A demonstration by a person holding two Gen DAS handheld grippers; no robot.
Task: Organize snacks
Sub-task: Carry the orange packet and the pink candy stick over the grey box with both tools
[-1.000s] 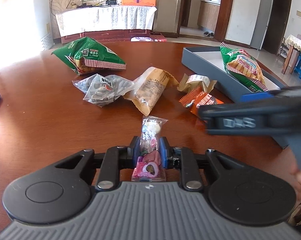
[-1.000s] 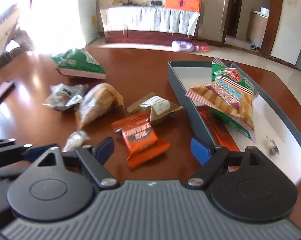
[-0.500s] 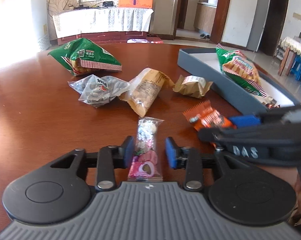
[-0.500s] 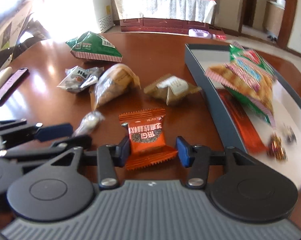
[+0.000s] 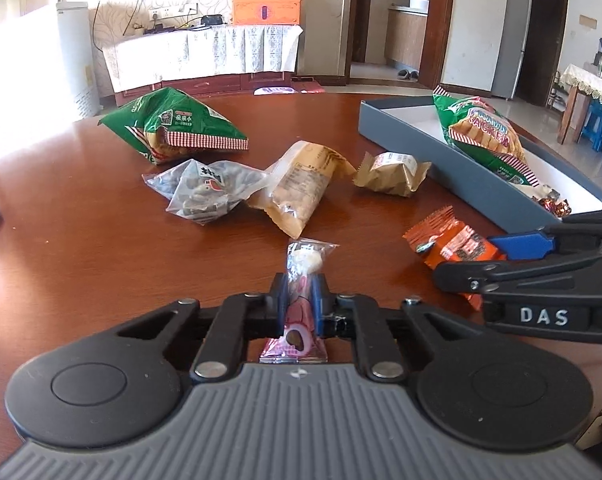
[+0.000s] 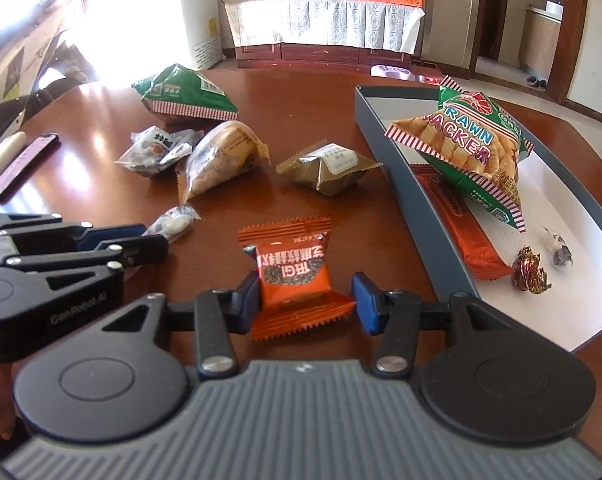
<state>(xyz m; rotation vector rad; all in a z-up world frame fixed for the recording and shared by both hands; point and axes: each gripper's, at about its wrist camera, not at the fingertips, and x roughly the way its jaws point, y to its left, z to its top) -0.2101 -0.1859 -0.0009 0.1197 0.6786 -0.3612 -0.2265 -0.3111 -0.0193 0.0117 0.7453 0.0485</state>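
My left gripper (image 5: pixel 299 292) is shut on a slim pink and clear snack packet (image 5: pixel 304 258) that lies lengthwise on the brown table; the packet's far end sticks out past the pads. In the right wrist view, my right gripper (image 6: pixel 305 300) straddles an orange snack packet (image 6: pixel 291 268), and its blue pads touch the crimped near end on both sides. The packet rests on the table. To the right stands a grey box (image 6: pixel 385 152) that holds a prawn cracker bag (image 6: pixel 461 144), a flat orange bar and a few small candies. The left gripper (image 6: pixel 153 240) shows at the left edge.
Farther back lie a green snack bag (image 5: pixel 173 124), a clear packet (image 5: pixel 205 192), a tan packet (image 5: pixel 305 188) and a gold-brown packet (image 5: pixel 389 174). A purple flat object (image 6: pixel 21 164) lies at the far left. The right gripper (image 5: pixel 469 258) crosses the left wrist view.
The left jaws opened briefly around the pink packet and closed on it again. The right gripper came over the orange packet and its jaws narrowed from wide onto it.
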